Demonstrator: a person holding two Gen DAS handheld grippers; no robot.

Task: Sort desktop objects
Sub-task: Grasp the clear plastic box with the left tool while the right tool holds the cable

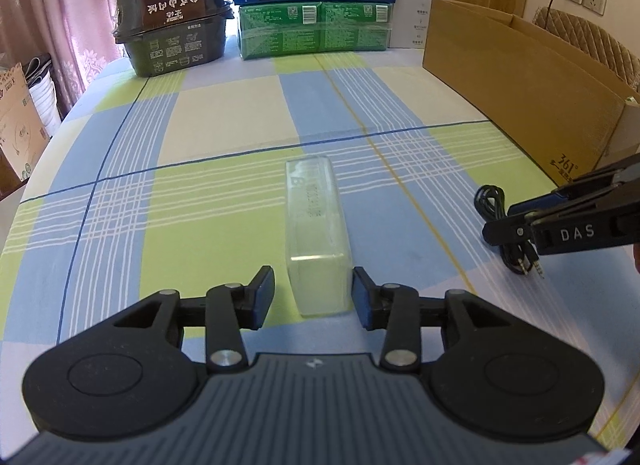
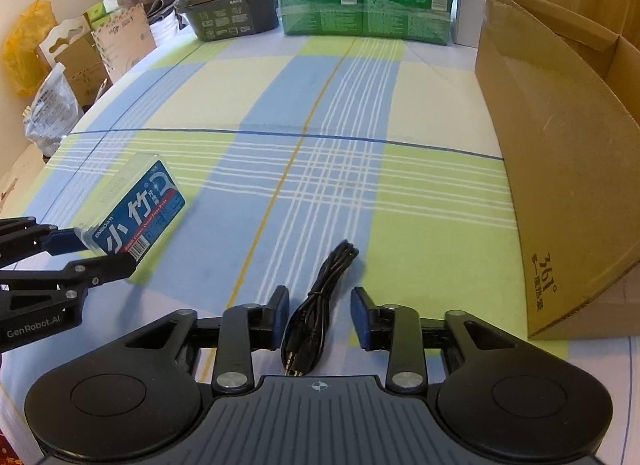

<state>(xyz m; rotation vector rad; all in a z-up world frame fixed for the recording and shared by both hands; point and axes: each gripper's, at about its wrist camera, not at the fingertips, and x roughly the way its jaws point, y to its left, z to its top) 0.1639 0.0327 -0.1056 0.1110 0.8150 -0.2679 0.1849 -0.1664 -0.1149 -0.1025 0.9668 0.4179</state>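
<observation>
Two things lie on your checked tablecloth (image 2: 420,193): a clear floss box (image 1: 318,241) between the left gripper (image 1: 314,297) pads, untouched, and a coiled black cable (image 2: 320,301) between the right gripper (image 2: 320,315) pads, released. Beside stands a cardboard box (image 2: 560,169); stacked cartons (image 1: 316,5) and curtains (image 1: 64,17) lie beyond.

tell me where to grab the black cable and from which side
Grip the black cable across its bundled middle, coming from above. It lies flat, folded into a narrow strand that already runs lengthwise between the right gripper fingers, so closing pinches all strands.
</observation>
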